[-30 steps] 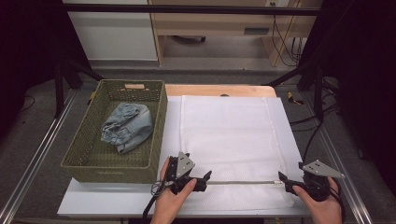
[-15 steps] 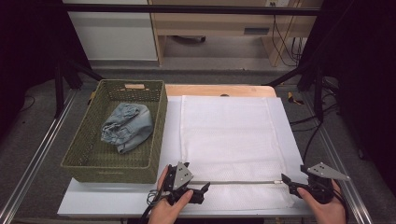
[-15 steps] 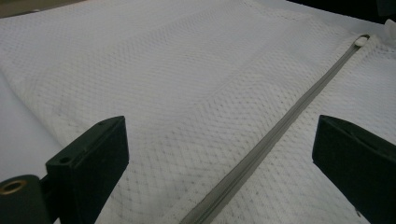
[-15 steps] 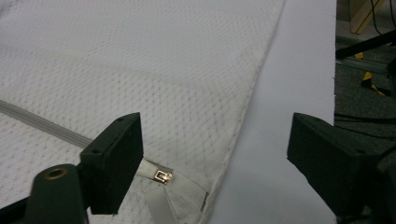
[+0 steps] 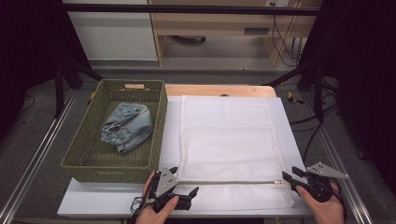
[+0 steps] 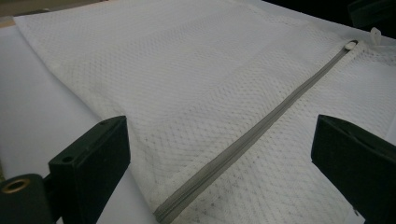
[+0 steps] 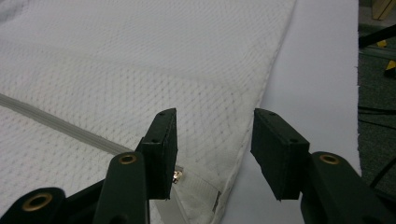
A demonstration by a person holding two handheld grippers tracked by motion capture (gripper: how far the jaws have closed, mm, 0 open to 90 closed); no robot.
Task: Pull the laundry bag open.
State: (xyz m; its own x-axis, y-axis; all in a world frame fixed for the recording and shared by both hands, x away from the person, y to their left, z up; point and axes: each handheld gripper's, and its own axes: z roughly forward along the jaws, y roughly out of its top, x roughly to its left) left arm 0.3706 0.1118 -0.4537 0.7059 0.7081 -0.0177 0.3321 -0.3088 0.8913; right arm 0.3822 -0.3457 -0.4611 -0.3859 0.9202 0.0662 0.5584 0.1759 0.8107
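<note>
A white mesh laundry bag (image 5: 226, 140) lies flat on the table, with a grey zipper (image 5: 229, 182) running across its near end. My left gripper (image 5: 183, 181) is open at the zipper's left end; in the left gripper view my left gripper (image 6: 219, 140) has its jaws spread wide, one on each side of the zipper (image 6: 261, 126). My right gripper (image 5: 290, 174) sits at the zipper's right end. In the right gripper view my right gripper (image 7: 215, 135) has just been closing its jaws; they stand half apart over the bag's corner, beside the zipper pull (image 7: 176, 175), and the pads press on nothing.
A green wicker basket (image 5: 81, 154) stands left of the bag with a crumpled blue denim garment (image 5: 128, 126) inside. The white board's (image 5: 289, 126) right edge runs close to my right gripper. Black stands and cables flank the table.
My left gripper has slid toward the near edge and a little left, to the zipper's left end. The right gripper's jaws have narrowed while that hand stayed put.
</note>
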